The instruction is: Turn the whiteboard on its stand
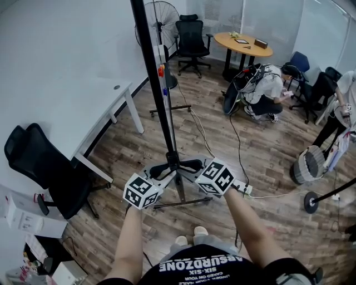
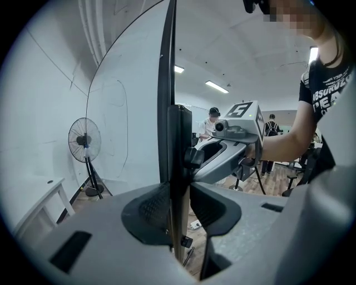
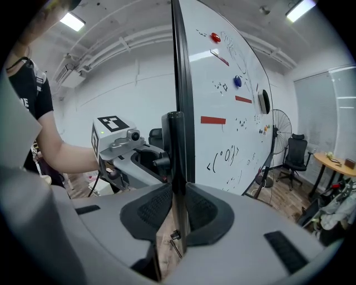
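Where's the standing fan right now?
In the head view the fan stands at top centre, beyond the far end of the whiteboard, between it and the black office chair.

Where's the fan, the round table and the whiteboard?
fan [image 1: 167, 19], head view, on its round cage.
round table [image 1: 231, 42], head view, on its bare top.
whiteboard [image 3: 222, 139], right gripper view, on its white face.

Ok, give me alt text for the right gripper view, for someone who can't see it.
The right gripper is clamped on the edge of the whiteboard, seen edge-on with its marked face to the right. The left gripper grips the same edge from the opposite side; a fan and office chair stand behind.
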{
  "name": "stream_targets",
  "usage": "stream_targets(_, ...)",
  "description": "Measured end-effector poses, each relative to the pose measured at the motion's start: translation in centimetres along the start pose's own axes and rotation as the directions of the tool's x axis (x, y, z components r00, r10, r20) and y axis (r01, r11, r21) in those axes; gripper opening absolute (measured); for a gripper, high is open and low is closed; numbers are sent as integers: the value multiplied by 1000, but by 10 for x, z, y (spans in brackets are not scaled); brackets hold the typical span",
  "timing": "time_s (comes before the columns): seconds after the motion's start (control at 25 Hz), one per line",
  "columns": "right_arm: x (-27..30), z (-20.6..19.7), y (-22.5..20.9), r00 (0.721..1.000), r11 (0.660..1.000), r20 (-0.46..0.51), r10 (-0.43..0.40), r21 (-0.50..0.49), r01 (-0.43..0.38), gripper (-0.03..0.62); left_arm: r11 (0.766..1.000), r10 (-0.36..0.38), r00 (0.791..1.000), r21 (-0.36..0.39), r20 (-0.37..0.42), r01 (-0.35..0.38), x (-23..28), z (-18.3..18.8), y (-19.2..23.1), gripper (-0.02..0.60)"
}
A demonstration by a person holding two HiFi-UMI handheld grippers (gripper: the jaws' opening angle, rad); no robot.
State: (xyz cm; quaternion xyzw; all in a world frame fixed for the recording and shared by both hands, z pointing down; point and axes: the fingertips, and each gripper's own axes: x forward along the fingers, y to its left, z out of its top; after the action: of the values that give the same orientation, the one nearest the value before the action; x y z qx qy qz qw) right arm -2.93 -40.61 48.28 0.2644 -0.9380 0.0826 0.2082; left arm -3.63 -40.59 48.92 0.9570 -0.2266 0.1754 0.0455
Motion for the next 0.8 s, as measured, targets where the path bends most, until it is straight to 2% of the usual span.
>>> stream_targets(0.4, -10, -5, 14, 999, 998, 2, -48, 33, 48, 71, 1000, -19, 1000, -10, 10, 19, -6, -2, -16, 100)
stream_targets(0.8, -42, -21, 31, 996, 993, 5, -89, 85, 88, 72, 997, -73, 997, -13, 1, 73, -3, 0, -56, 95)
